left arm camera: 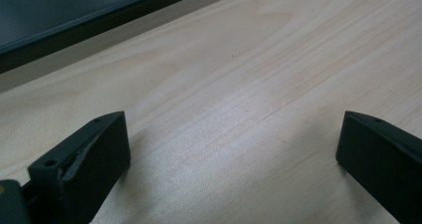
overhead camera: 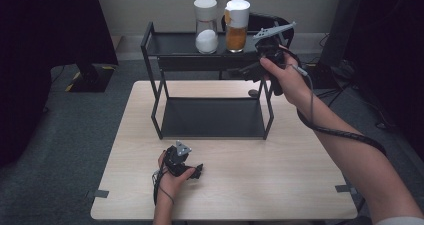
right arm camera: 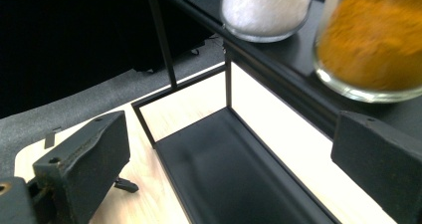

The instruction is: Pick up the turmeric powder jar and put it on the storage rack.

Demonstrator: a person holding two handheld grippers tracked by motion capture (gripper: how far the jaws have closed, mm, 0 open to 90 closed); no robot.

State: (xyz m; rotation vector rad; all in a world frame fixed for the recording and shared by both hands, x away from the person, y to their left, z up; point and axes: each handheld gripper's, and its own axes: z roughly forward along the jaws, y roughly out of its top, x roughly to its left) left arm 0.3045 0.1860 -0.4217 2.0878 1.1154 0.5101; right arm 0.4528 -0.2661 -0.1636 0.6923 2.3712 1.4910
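The right hand-held gripper [overhead camera: 248, 71], jaws wide and empty, hangs beside the orange-powder jar [overhead camera: 237, 25] on the rack's top shelf [overhead camera: 172, 44], probably reaching for it, while the left hand-held gripper [overhead camera: 197, 172] rests wide open on the desk [overhead camera: 280, 165].

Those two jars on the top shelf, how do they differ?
The left jar holds white grains; the right jar holds orange powder. The right jar bears an orange label near its cap; the left jar shows none. Both are clear glass with white caps, upright, side by side beside the open right hand-held gripper.
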